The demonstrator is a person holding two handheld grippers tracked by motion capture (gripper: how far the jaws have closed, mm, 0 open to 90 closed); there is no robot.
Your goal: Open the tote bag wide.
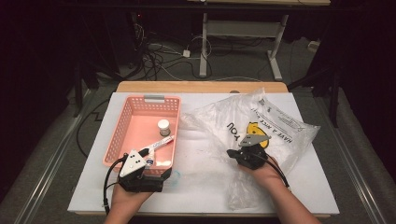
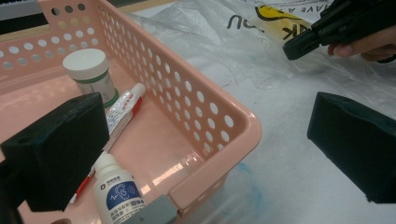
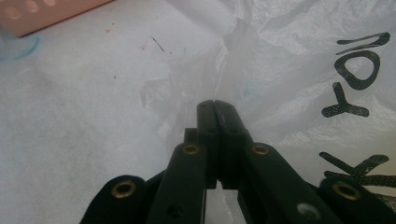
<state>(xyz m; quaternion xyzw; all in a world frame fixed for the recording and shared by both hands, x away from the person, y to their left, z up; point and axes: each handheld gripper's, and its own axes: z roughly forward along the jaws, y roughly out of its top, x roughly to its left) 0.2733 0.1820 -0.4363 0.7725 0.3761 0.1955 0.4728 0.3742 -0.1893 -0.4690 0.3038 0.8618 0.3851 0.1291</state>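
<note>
A pink perforated basket (image 1: 154, 99) stands on the left of the white table. It holds a white jar (image 1: 163, 126), a white tube with red print (image 1: 161, 142) and a small white bottle with a blue label (image 2: 116, 191). My left gripper (image 2: 205, 149) is open, its pads astride the basket's near right wall (image 2: 233, 121). A crumpled clear plastic bag (image 1: 280, 126) with black and yellow print lies on the right. My right gripper (image 3: 215, 105) is shut on a raised fold at the bag's left edge (image 3: 233, 56).
The white table top (image 1: 201, 186) has a wooden strip along its far edge (image 1: 201, 87). Faint blue and red marks stain the surface near the basket (image 3: 18, 46). Cables and desk legs lie on the floor beyond the table (image 1: 187, 56).
</note>
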